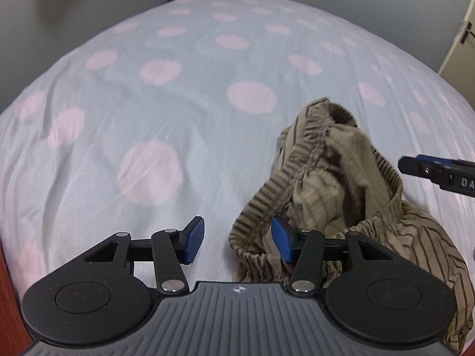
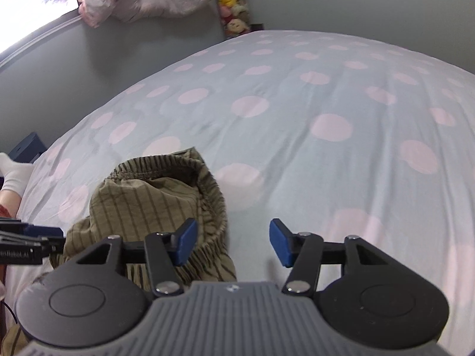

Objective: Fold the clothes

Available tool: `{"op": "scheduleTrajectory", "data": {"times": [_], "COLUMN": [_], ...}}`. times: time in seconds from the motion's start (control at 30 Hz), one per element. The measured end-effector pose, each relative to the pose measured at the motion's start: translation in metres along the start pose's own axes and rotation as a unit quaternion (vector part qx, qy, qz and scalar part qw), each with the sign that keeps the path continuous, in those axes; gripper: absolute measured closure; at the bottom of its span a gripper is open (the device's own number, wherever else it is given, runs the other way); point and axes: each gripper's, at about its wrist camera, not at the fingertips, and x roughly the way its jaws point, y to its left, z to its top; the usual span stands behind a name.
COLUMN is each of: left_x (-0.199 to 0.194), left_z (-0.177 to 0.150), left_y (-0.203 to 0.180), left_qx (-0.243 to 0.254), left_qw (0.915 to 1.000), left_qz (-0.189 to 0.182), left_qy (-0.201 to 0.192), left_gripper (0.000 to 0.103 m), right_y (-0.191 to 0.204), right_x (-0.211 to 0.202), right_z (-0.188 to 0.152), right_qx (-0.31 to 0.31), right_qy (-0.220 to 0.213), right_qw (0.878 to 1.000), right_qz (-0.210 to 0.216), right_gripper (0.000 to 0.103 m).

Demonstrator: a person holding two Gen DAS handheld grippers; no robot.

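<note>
Olive striped shorts [image 1: 332, 175] lay crumpled in a heap on the bed [image 1: 178, 103], on the polka-dot sheet, elastic waistband [image 1: 311, 145] bunched and gaping upward. Nothing folded yet; garment wasn't even spread flat.

Left gripper [image 1: 237, 241] sat at the heap's left edge, jaws partly open, right pad against the waistband fabric but not clamped on it. Right gripper [image 2: 233, 243] hovered at the heap's right edge, jaws also partly open, mostly bare sheet between them, left pad over the waistband rim. Neither held anything.

Judged: task at its very start. Left to do: grip waistband, lift, flatten, then fold.
</note>
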Motion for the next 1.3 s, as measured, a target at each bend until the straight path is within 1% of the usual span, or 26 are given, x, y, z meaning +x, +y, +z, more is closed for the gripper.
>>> {"op": "scheduleTrajectory", "data": {"times": [0.07, 0.1, 0.17, 0.2, 0.23, 0.27, 0.3, 0.33, 0.37, 0.4, 0.57, 0.67, 0.8, 0.9, 1.03, 1.2, 1.3], "left_x": [0.004, 0.005, 0.005, 0.004, 0.004, 0.003, 0.003, 0.001, -0.002, -0.007, -0.034, -0.055, -0.083, -0.099, -0.116, -0.130, -0.136], "left_z": [-0.001, -0.002, -0.005, -0.006, -0.008, -0.009, -0.011, -0.012, -0.013, -0.014, -0.018, -0.021, -0.031, -0.044, -0.065, -0.094, -0.113], "left_y": [0.003, 0.004, 0.004, 0.003, 0.002, 0.000, -0.001, -0.003, -0.005, -0.006, -0.014, -0.026, -0.046, -0.062, -0.079, -0.093, -0.093], "left_qx": [-0.016, -0.023, -0.031, -0.031, -0.031, -0.030, -0.029, -0.027, -0.026, -0.026, -0.022, -0.009, 0.015, 0.033, 0.075, 0.127, 0.140], "left_qw": [0.9998, 0.9995, 0.9990, 0.9989, 0.9988, 0.9986, 0.9985, 0.9986, 0.9987, 0.9988, 0.9986, 0.9981, 0.9970, 0.9959, 0.9942, 0.9897, 0.9880], "left_qz": [0.000, -0.004, -0.014, -0.019, -0.024, -0.028, -0.032, -0.033, -0.034, -0.035, -0.049, -0.059, -0.071, -0.081, -0.077, -0.065, -0.056], "left_qy": [0.015, 0.020, 0.027, 0.029, 0.031, 0.034, 0.035, 0.033, 0.029, 0.023, -0.001, -0.015, -0.029, -0.024, -0.014, 0.014, 0.032], "left_gripper": [0.058, 0.060, 0.069, 0.070, 0.073, 0.083, 0.087, 0.092, 0.098, 0.099, 0.100, 0.100, 0.100, 0.100, 0.100, 0.100, 0.100], "right_y": [0.003, 0.004, 0.006, 0.005, 0.005, 0.004, 0.004, 0.003, 0.003, 0.003, 0.001, 0.001, 0.003, 0.005, 0.008, 0.017, 0.026], "right_x": [0.010, 0.015, 0.026, 0.028, 0.030, 0.032, 0.035, 0.032, 0.027, 0.020, -0.030, -0.067, -0.117, -0.148, -0.180, -0.208, -0.217], "right_z": [0.004, 0.006, 0.006, 0.004, 0.003, 0.001, 0.000, -0.002, -0.003, -0.003, -0.007, -0.019, -0.046, -0.072, -0.108, -0.155, -0.176], "right_qx": [-0.007, -0.011, -0.013, -0.010, -0.006, -0.003, 0.001, 0.002, 0.004, 0.005, 0.004, 0.008, 0.017, 0.027, 0.041, 0.060, 0.067], "right_qy": [0.010, 0.015, 0.030, 0.035, 0.040, 0.045, 0.049, 0.044, 0.038, 0.032, -0.001, -0.013, -0.026, -0.019, 0.007, 0.048, 0.069], "right_qw": [1.000, 1.000, 0.999, 0.999, 0.999, 0.999, 0.998, 0.999, 0.999, 0.999, 1.000, 1.000, 1.000, 0.999, 0.999, 0.997, 0.995], "right_qz": [0.007, 0.011, 0.016, 0.020, 0.025, 0.029, 0.033, 0.032, 0.030, 0.028, 0.012, 0.004, -0.005, -0.013, -0.017, 0.000, 0.009], "right_gripper": [0.050, 0.054, 0.060, 0.067, 0.079, 0.086, 0.093, 0.097, 0.097, 0.098, 0.098, 0.098, 0.098, 0.098, 0.098, 0.098, 0.098]}}
